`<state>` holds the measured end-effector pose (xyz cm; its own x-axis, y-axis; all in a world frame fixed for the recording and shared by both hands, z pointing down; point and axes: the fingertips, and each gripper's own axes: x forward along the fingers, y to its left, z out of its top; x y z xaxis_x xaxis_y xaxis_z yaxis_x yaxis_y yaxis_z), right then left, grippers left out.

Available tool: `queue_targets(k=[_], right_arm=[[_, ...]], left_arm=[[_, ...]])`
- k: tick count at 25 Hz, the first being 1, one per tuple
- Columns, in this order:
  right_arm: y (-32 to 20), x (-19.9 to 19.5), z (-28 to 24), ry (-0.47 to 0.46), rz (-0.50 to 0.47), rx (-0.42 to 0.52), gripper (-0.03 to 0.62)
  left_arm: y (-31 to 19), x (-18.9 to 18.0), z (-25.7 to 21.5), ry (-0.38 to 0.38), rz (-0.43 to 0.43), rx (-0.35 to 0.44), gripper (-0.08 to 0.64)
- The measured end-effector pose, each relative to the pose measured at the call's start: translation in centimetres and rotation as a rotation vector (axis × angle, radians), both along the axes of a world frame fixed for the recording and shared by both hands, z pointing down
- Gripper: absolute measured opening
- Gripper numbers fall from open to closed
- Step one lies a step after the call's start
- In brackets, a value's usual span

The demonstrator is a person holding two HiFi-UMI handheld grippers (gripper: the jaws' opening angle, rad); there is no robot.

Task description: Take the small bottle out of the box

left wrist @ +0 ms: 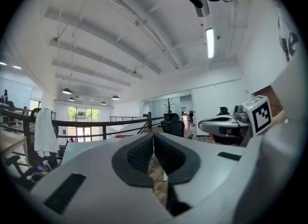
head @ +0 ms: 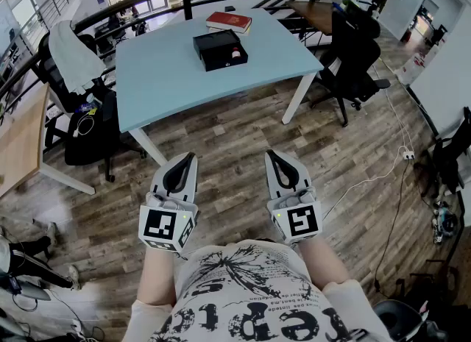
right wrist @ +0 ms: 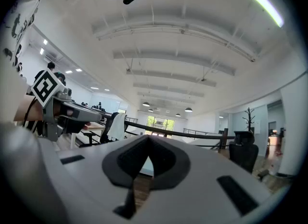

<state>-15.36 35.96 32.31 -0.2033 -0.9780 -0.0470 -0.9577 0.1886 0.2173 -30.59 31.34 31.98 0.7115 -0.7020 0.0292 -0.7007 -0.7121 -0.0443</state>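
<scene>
Both left gripper (head: 189, 156) and right gripper (head: 271, 154) are hanging pinched together, empty. Arriving unopened at the black box (head: 215, 41) far ahead is risking toppling its small bottle (head: 236, 54).

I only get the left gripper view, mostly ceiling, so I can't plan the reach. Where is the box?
Observer: The black box sits open on the far part of the light blue table.
Operator: Is the bottle inside?
Observer: A small item with red on it lies inside, toward the box's right side. It is too small to tell more.
Operator: And the right tongs?
Observer: The right gripper has its tongs shut with nothing between them.
</scene>
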Motion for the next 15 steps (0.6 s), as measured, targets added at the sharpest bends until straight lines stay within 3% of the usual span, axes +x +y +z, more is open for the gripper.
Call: queue_targets(k=[9, 15], right_arm=[[-0.9, -0.7, 0.1, -0.007, -0.001, -0.007, 0.009], [-2.3, 0.8, 0.5, -0.068, 0.02, -0.019, 0.011]], left_arm=[[-0.9, -0.2, 0.4, 0.007, 0.019, -0.019, 0.02], [-2.5, 0.6, 1.6, -0.049, 0.005, -0.027, 0.02]])
